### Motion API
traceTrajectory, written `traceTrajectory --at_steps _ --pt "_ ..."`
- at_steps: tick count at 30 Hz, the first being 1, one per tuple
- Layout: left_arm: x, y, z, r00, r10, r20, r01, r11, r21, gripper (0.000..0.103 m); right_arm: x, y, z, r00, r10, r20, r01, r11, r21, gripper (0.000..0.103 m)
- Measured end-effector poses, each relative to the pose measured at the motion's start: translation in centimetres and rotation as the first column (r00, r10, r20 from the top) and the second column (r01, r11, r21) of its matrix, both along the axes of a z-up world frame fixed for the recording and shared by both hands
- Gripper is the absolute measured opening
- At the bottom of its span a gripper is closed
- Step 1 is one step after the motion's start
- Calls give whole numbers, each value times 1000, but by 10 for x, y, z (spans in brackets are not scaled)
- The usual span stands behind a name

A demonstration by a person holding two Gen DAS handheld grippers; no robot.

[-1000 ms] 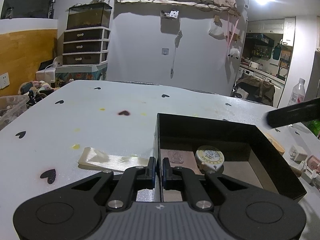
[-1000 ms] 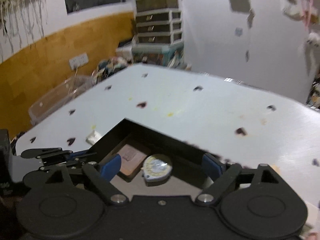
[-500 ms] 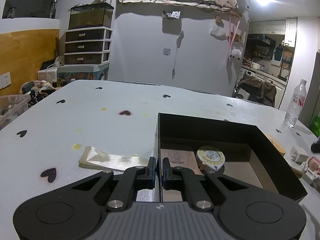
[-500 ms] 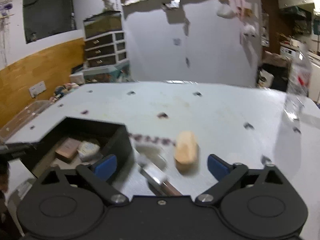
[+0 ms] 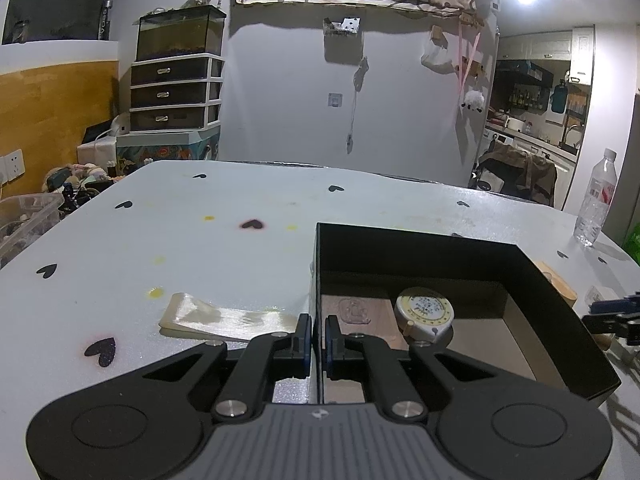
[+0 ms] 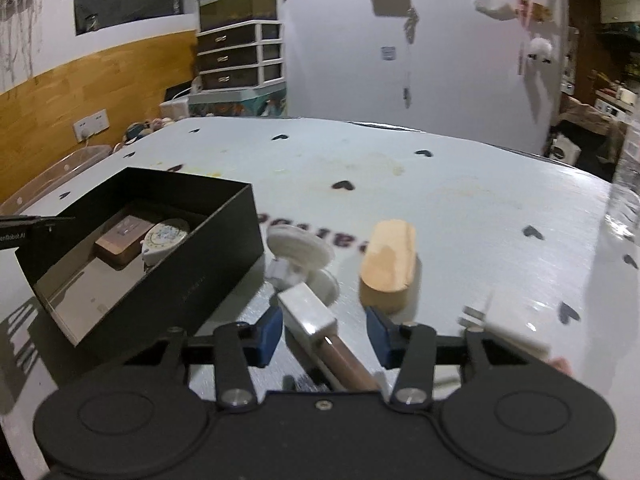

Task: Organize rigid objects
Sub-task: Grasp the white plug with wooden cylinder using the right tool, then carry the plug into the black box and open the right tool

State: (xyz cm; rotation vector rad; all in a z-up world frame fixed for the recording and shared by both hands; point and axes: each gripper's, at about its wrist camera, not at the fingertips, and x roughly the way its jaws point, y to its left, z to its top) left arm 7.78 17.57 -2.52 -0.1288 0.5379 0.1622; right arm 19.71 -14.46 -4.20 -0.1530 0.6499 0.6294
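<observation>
White heart-dotted table (image 6: pixel 460 200), bare beyond black box (image 6: pixel 160 276). Left gripper (image 5: pixel 316 338) clamped on box's left wall. Right gripper (image 6: pixel 324 330) just right of box, jaws closing, half-wide around white-capped tool (image 6: pixel 308 312), pads apart from it. Wooden block (image 6: pixel 388 260) beyond.

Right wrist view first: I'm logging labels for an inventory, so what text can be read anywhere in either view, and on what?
"enRobot.AI", cut off at the frame edge: on the left gripper.
Dark upside-down lettering on the white table: half hidden, unreadable.
Dial printing on the round white tape measure in the black box: too small.
Red label on the clear plastic bottle: too small.
</observation>
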Motion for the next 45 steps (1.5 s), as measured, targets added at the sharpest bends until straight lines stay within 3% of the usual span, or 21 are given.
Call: traceTrajectory --at_steps 2,6,9,19,24,31,36,41,45 --pt "0 0 0 1000 -1 0 1 1000 -1 6 3 5 -1 1000 19 -4 -19 1000 -4 45" --pt "0 0 -1 1000 -2 -2 2 1000 4 6 -1 14 -2 998 60 6 -60 996 -58 26" --pt "0 0 -1 1000 -2 0 2 1000 -1 6 -13 18 0 993 112 32 -108 989 -100 21" --pt "1 0 -2 1000 -2 3 2 1000 -3 6 -38 36 -1 977 195 90 -176 966 -190 21" --pt "1 0 -2 1000 -1 3 1 1000 -4 6 -30 45 -4 982 180 53 -166 966 -200 25" --pt "1 0 -2 1000 -3 3 3 1000 -6 6 -16 41 2 995 96 -9 -96 987 -127 22" --pt "1 2 -4 1000 -7 8 7 1000 -14 6 -19 27 44 997 61 36 -62 998 13 21" --pt "1 5 -5 1000 -10 15 11 1000 -27 6 -26 48 80 982 182 43 -186 975 118 21" --pt "2 5 -5 1000 -13 10 13 1000 -23 6 -25 93 78 953 303 -11 -300 947 115 21"
